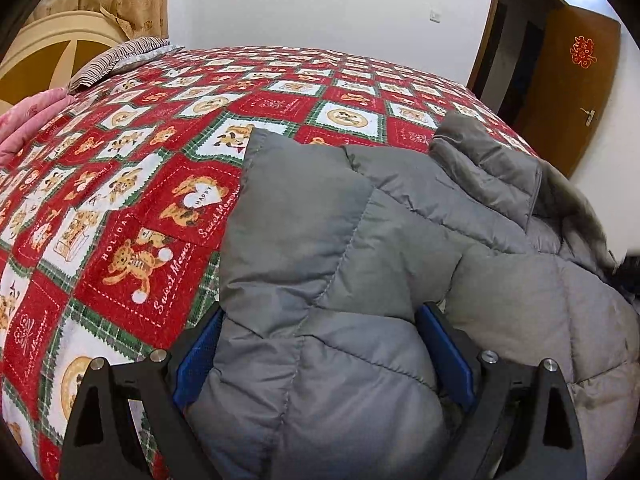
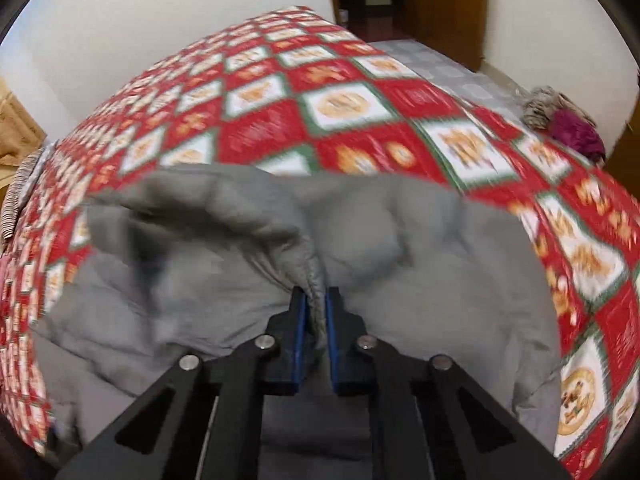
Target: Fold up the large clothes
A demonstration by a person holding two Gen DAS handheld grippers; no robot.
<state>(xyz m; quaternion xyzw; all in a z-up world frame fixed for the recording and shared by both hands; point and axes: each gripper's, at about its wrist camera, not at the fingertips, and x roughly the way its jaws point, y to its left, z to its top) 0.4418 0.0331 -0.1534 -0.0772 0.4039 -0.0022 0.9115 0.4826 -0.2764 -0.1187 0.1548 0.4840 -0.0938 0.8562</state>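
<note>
A grey quilted puffer jacket (image 1: 400, 240) lies on a bed with a red, white and green teddy-bear quilt (image 1: 132, 184). My left gripper (image 1: 320, 316) has its jaws wide apart with a thick fold of the jacket bulging between the blue pads (image 1: 198, 356); I cannot tell whether they press on it. In the right wrist view the jacket (image 2: 200, 280) fills the near bed, blurred by motion. My right gripper (image 2: 316, 300) is shut on a pinched ridge of the jacket's fabric.
A striped pillow (image 1: 116, 58) and pink bedding (image 1: 28, 120) lie at the far left by a cream headboard (image 1: 52, 44). A wooden door (image 1: 568, 84) stands open at the right. Grey and magenta knitwear (image 2: 564, 120) lies at the bed's far right corner.
</note>
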